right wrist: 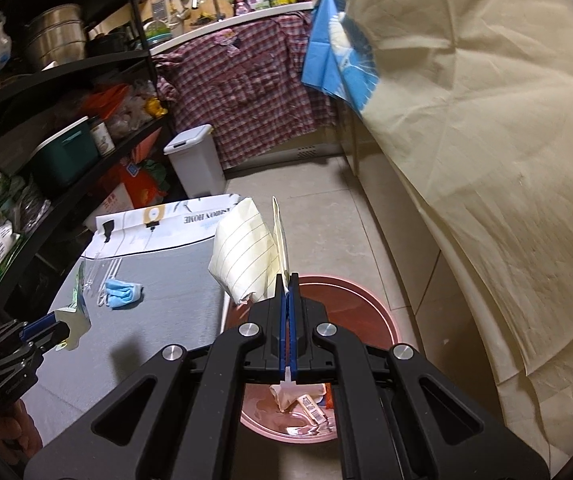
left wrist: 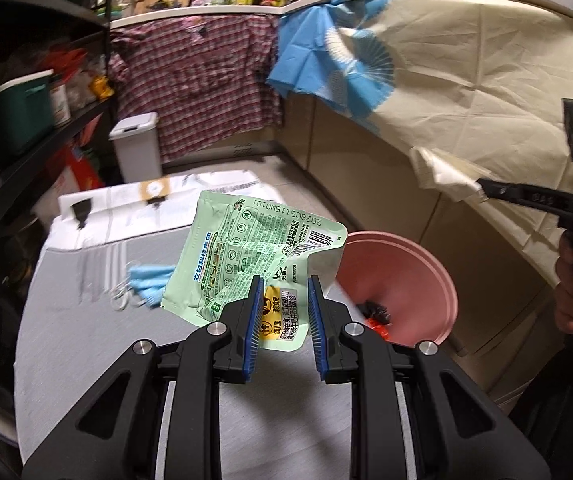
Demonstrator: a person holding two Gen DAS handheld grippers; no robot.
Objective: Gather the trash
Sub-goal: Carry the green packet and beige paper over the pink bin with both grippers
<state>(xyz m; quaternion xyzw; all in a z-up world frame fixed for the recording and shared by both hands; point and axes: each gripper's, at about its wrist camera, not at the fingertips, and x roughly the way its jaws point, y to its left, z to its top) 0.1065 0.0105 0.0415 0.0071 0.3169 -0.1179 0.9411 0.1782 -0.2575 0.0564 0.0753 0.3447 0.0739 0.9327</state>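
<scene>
My right hand-held gripper is clenched on a torn sheet of lined paper, holding it over the pink basin so it can drop in with the scraps already there. My left hand-held gripper carries a crumpled green wrapper just beside the basin's rim. Its fingers look parted in its own view, so I cannot tell how it grips. A blue face mask waits on the bench, farther from the basin. The basin's contents are mostly hidden behind my gripper.
</scene>
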